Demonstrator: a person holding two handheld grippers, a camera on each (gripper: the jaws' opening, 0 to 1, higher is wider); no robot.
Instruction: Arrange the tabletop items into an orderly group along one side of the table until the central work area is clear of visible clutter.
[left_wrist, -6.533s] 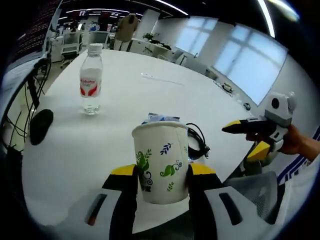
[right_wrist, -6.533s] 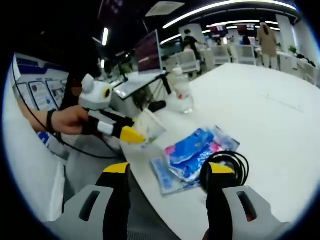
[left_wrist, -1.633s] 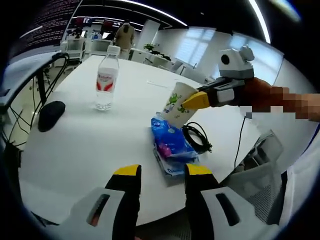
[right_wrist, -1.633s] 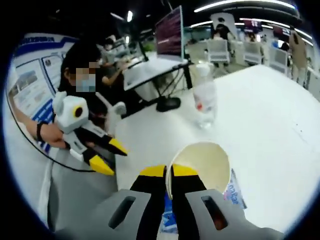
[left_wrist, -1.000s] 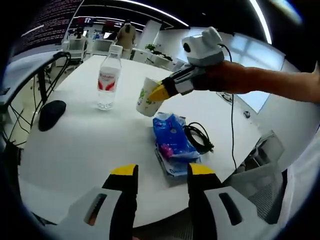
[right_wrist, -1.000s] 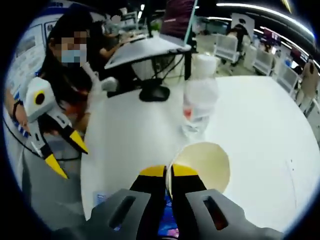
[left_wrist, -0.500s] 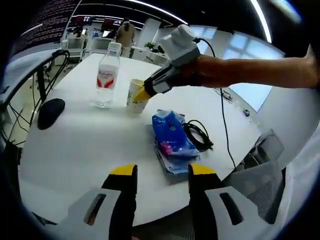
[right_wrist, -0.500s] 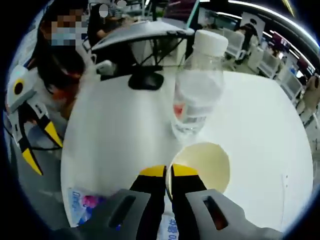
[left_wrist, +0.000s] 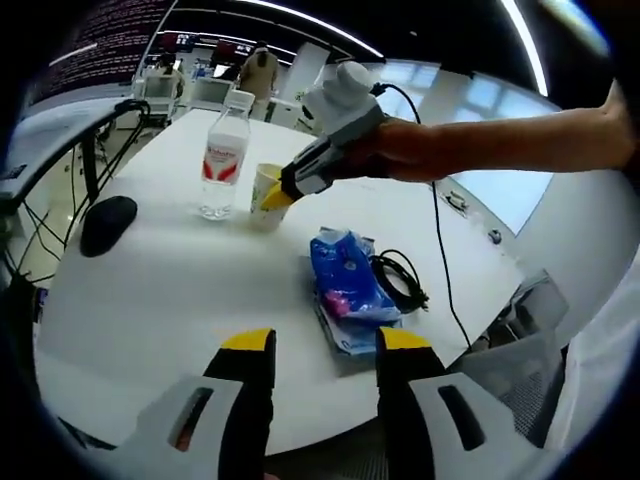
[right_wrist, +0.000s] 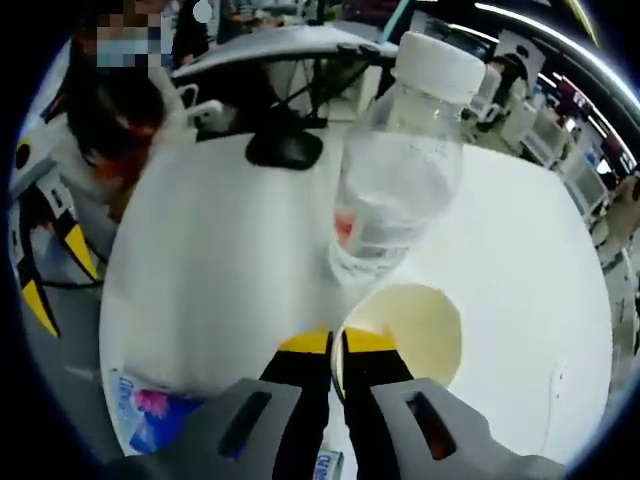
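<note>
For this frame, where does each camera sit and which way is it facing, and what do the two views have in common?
Left gripper view: rides the left gripper, held back at the table's near edge, looking across it; its open yellow-tipped jaws rise below, and a bare forearm carries the right gripper in from the right.
Right gripper view: rides the right gripper, looking down its jaws shut on the paper cup's rim, water bottle just beyond.
Shared: paper cup, water bottle, blue packet, mouse, table.
</note>
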